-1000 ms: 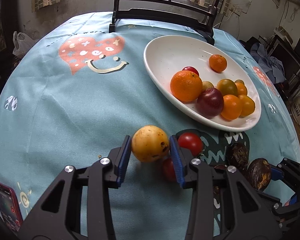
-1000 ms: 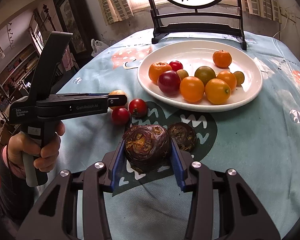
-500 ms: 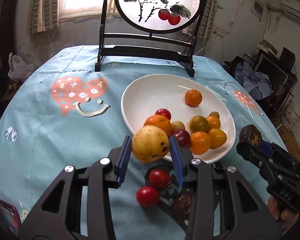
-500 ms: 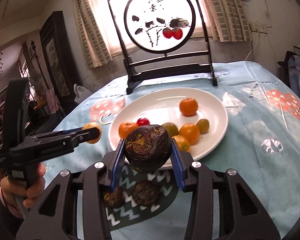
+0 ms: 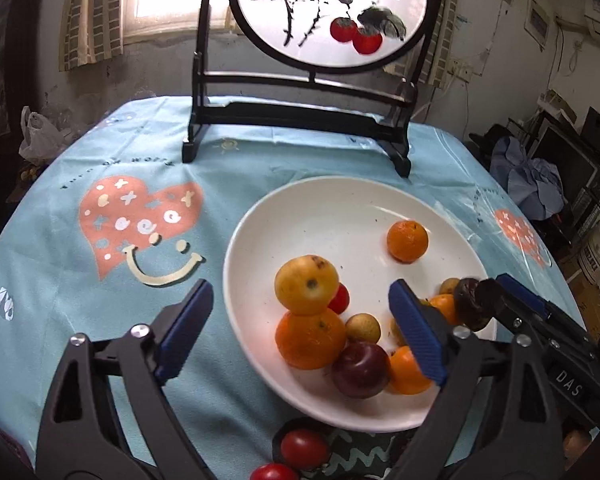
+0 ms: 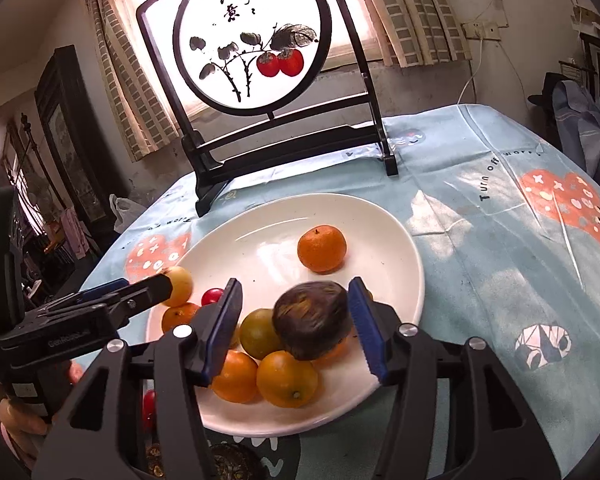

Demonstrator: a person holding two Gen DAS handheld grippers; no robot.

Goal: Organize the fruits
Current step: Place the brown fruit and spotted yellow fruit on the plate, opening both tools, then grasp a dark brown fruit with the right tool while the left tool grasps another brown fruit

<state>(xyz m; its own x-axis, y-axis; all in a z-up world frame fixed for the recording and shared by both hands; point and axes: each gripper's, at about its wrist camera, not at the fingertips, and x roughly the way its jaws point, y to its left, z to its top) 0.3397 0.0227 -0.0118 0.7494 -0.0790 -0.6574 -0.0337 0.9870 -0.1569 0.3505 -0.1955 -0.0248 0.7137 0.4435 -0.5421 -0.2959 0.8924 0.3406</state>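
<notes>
A white oval plate [image 5: 340, 208] [image 6: 380, 224] on the blue tablecloth holds several oranges and other fruits. My left gripper [image 5: 300, 336] is open above the plate's near left part. The yellow spotted fruit [image 5: 306, 285] [image 6: 180, 280] sits free on a large orange [image 5: 310, 338]. My right gripper [image 6: 296, 324] is open over the plate's near right. The dark wrinkled fruit [image 6: 311, 320] [image 5: 470, 304] lies loose between its jaws, on top of the oranges [image 6: 286, 378].
Two red tomatoes [image 5: 304, 448] lie on the cloth in front of the plate. A dark wrinkled fruit [image 6: 230, 462] lies on the cloth near them. A black framed round screen [image 5: 300, 120] [image 6: 284, 136] stands behind the plate.
Both grippers moved forward over the plate and opened. The yellow fruit left the left jaws and the dark fruit left the right jaws; both now lie on the fruit pile.
</notes>
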